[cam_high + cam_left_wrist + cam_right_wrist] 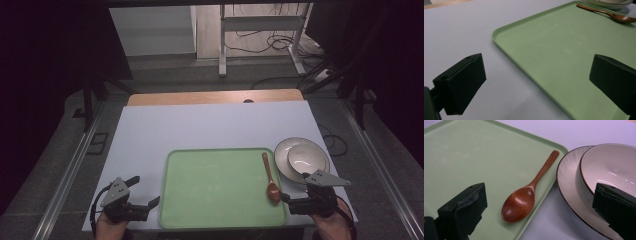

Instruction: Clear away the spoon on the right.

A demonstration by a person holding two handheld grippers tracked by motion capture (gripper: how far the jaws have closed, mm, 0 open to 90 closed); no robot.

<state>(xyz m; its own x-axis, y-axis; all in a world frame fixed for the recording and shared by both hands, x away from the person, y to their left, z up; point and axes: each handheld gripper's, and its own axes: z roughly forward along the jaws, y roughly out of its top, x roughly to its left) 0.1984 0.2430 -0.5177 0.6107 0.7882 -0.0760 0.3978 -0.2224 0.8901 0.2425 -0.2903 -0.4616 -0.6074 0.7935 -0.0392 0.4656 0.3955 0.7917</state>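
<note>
A green tray [215,187] lies at the table's near middle. Along its right edge rests a brown wooden spoon [270,178], bowl end toward me. Just right of the tray stands a white plate [281,150] with a white bowl [306,158] on it. My right gripper [296,190] is open low at the tray's near right corner; in the right gripper view its jaws straddle the spoon [524,197] and the bowl [611,167]. My left gripper [145,190] is open at the tray's left edge [499,40], with nothing between its jaws.
The pale table top [200,125] stretches beyond the tray, with a wooden strip [215,97] along its far edge. Past it are a metal stand [260,30] and floor cables. Rails run along both sides of the table.
</note>
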